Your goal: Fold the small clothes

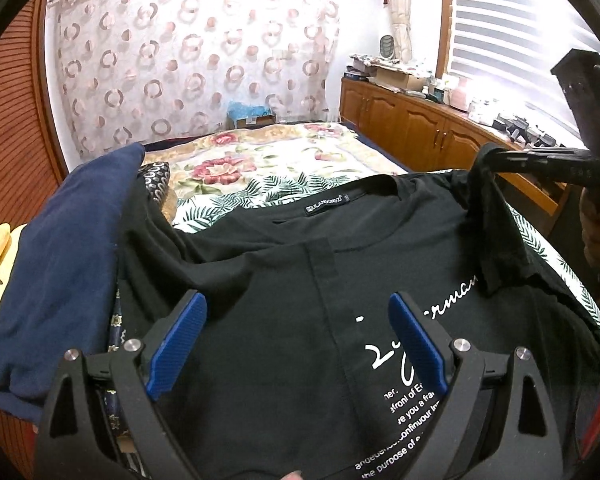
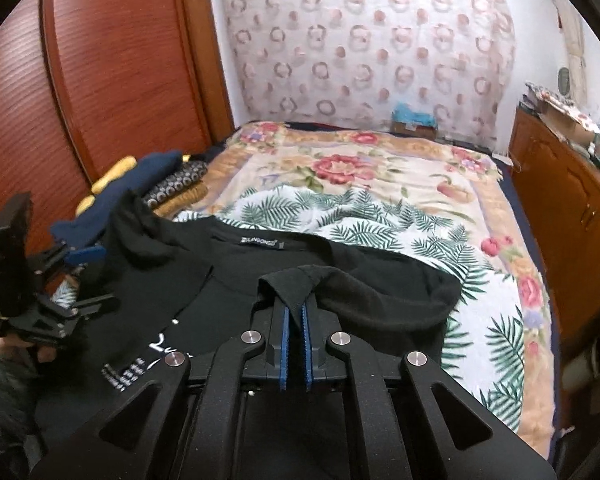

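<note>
A black T-shirt (image 1: 284,280) with white print lies on the bed, collar label away from me; it also shows in the right wrist view (image 2: 228,280). Its left side is folded over the middle. My left gripper (image 1: 296,316) is open and empty, hovering over the folded part. My right gripper (image 2: 296,310) is shut on the shirt's right sleeve (image 2: 380,292) and holds it lifted; in the left wrist view it (image 1: 488,160) pinches that sleeve (image 1: 496,232) at the upper right. The left gripper shows in the right wrist view (image 2: 88,276) at the left.
A navy garment (image 1: 60,280) and yellow and patterned clothes (image 2: 176,188) are piled at the left of the bed. The floral and leaf-print blanket (image 2: 360,200) covers the bed. A wooden wardrobe (image 2: 112,60) stands left, a wooden cabinet (image 1: 412,124) right.
</note>
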A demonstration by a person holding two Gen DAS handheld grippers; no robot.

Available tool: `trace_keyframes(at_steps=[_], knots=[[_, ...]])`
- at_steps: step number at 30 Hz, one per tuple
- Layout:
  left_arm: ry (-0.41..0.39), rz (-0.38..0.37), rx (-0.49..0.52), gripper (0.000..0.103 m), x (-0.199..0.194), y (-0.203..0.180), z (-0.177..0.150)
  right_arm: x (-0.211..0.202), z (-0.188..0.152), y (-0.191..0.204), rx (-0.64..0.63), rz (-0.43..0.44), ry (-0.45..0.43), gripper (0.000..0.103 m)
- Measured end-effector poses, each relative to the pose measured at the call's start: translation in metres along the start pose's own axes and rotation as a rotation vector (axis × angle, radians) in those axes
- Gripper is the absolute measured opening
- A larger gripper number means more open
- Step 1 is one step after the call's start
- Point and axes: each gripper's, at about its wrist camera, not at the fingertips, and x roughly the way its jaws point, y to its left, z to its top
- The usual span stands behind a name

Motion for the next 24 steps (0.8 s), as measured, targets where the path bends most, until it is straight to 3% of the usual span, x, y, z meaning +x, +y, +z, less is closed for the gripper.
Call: trace_keyframes(at_steps=[3,11,22,24], knots=[[0.007,0.000,-0.003,0.093,0.003,-0.001,0.000,0.012,-0.003,0.005,-0.034,-0.036,0.028,0.023],[0.016,0.013,0.012,0.093,0.008,-0.005,-0.001,0.017,-0.031,-0.006,-0.036,-0.131,0.082,0.025],[0.015,0.016,0.007,0.093,0.008,-0.005,-0.001,0.025,-0.083,0.017,-0.033,-0.051,0.183,0.025],[0.011,0.015,0.004,0.093,0.007,-0.005,-0.001,0.032,-0.088,0.022,-0.046,-0.050,0.203,0.032]])
